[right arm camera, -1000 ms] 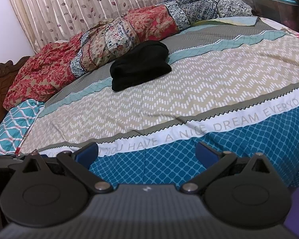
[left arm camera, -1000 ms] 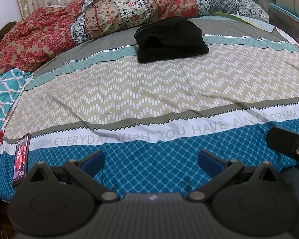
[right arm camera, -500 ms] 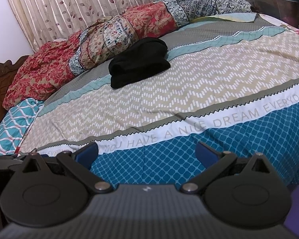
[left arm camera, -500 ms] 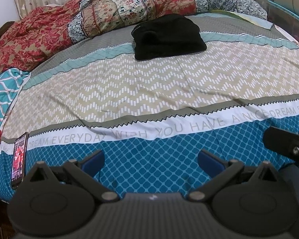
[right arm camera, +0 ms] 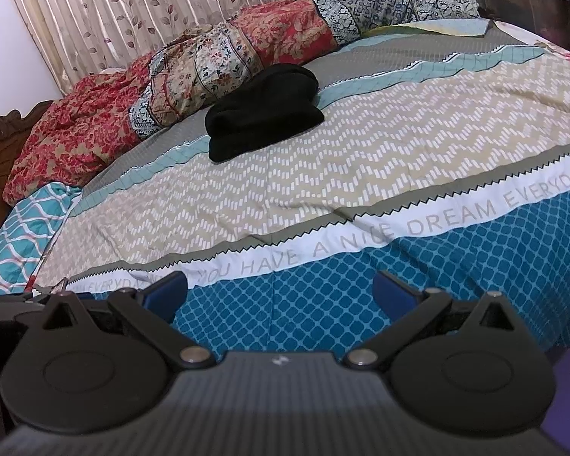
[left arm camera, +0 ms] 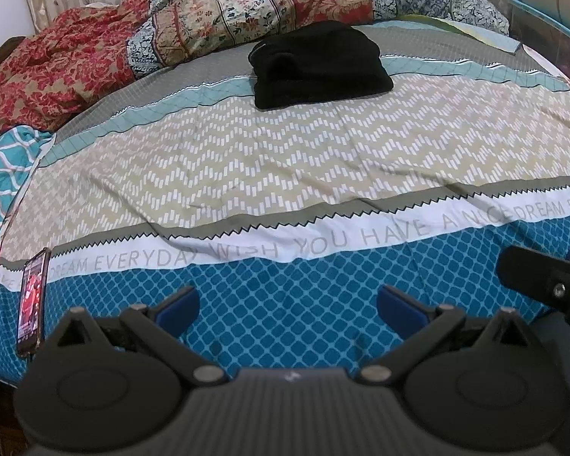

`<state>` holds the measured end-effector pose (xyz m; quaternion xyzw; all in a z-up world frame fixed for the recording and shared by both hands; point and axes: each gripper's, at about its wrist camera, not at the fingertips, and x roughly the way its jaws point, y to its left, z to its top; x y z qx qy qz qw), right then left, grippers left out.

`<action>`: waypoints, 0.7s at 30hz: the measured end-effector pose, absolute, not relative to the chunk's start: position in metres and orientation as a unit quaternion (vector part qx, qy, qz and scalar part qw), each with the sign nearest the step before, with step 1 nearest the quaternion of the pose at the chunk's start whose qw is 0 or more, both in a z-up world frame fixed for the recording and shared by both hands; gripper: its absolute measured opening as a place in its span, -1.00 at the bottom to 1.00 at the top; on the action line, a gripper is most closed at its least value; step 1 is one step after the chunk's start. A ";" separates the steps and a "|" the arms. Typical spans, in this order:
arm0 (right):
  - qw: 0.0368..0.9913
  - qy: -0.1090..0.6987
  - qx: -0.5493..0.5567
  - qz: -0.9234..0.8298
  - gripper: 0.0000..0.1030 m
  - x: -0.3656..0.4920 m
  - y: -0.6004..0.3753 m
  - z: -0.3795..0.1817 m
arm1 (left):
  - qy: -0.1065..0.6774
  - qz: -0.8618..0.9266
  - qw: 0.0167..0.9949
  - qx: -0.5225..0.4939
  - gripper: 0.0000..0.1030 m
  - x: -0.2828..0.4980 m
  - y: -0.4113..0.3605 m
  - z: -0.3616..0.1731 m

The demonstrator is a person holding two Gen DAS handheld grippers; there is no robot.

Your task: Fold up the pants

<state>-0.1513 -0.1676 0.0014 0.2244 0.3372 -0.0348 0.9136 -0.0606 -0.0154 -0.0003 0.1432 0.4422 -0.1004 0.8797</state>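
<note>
patterned bedspread (left arm camera: 269, 159) covers the bed, leaf-print curtain (right arm camera: 133, 11) behind. black pants (left arm camera: 319, 64), folded into a compact bundle, lie on the far grey and teal bands, just beside a rumpled floral quilt (left arm camera: 216, 19). phone (left arm camera: 32, 300) rests at the near left edge. left gripper (left arm camera: 287, 304) and right gripper (right arm camera: 279, 294) hang over the blue band, jaws apart, empty, well apart from the pants.

both wrist views look from low at the near edge of the bed (left arm camera: 285, 159), facing across it toward the quilt (right arm camera: 209, 57) at 12 o'clock, the right view angled toward 11 o'clock, and both share the folded black pants (left arm camera: 319, 64) lying far off mid-bed.
</note>
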 end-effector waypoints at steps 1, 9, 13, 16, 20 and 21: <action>0.913 0.338 0.224 -0.035 1.00 -0.151 -0.168 0.001 | 0.443 -0.101 0.879 0.143 1.00 -0.061 -0.015 -0.001; 0.912 0.342 0.224 -0.035 1.00 -0.151 -0.167 -0.001 | 0.446 -0.103 0.878 0.143 1.00 -0.060 -0.016 -0.002; 0.912 0.342 0.224 -0.035 1.00 -0.151 -0.167 -0.001 | 0.447 -0.103 0.877 0.143 1.00 -0.060 -0.016 -0.003; 0.911 0.343 0.225 -0.035 1.00 -0.151 -0.166 -0.002 | 0.446 -0.103 0.877 0.143 1.00 -0.060 -0.016 -0.003; 0.912 0.342 0.223 -0.034 1.00 -0.151 -0.166 -0.002 | 0.446 -0.102 0.878 0.144 1.00 -0.060 -0.016 -0.002; 0.913 0.342 0.222 -0.034 1.00 -0.151 -0.166 -0.002 | 0.446 -0.103 0.877 0.144 1.00 -0.060 -0.016 -0.002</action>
